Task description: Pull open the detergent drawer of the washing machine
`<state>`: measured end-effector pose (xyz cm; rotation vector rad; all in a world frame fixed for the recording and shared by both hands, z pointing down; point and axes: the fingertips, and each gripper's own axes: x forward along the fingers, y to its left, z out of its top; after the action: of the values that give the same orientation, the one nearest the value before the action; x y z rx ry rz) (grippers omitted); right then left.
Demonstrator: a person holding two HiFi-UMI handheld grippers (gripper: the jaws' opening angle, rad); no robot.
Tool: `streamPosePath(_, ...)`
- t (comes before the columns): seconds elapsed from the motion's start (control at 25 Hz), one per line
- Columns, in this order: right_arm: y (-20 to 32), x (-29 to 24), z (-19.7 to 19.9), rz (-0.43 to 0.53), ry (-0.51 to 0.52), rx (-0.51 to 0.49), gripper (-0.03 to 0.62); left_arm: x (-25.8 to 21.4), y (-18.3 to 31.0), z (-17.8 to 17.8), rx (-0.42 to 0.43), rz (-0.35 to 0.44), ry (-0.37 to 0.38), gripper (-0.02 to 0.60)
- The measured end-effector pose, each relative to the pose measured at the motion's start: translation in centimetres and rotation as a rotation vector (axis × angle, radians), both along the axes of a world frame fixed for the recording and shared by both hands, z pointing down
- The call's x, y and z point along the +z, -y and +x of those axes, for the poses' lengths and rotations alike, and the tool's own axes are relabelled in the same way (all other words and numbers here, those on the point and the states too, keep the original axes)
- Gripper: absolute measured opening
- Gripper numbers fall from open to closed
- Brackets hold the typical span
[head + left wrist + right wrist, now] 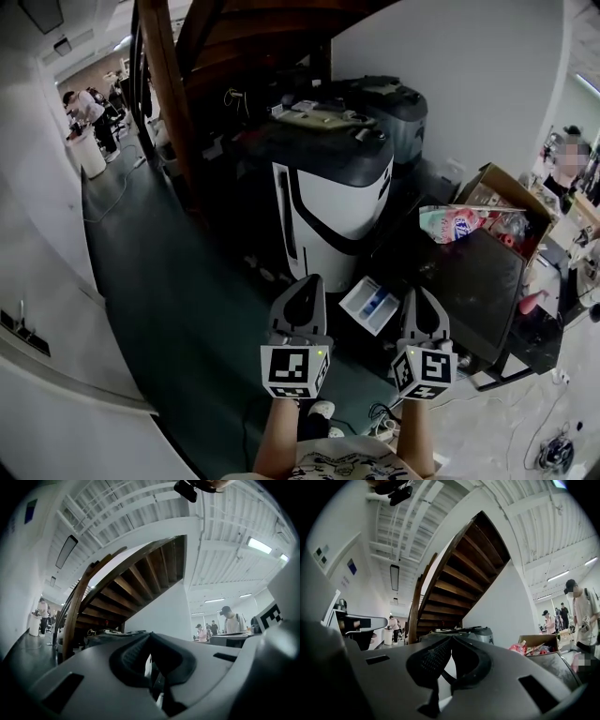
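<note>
**A:** Jaws status on our side?

**B:** Our left gripper [309,283] is fully closed, pads meeting at the tips with nothing between them. Our right gripper [420,294] is the same: jaws together and empty. We hold the two side by side, apart.

**A:** Where do we see the drawer?

**B:** The detergent drawer [372,305] sits just past our grippers, between them in the head view. It's a white tray with a blue insert, sticking out of the dark washing machine [483,281] on the right. Neither gripper touches it.

**A:** Further out?

**B:** We've got a white-and-black appliance [333,192] behind the drawer and a cardboard box [506,183] of clutter beyond the washing machine. Past those are the wooden staircase [459,578] and people [229,620] at the far end.
</note>
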<state>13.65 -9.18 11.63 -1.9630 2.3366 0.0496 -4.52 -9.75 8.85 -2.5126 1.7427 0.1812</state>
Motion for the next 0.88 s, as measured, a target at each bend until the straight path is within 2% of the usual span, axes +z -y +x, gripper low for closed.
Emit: streamPosePath(0.88, 0.42, -0.40, -0.77, 0.006, -0.008, -0.005, 0.012, 0.12, 0.64, -0.51, -0.007, -0.010, -0.004, 0.014)
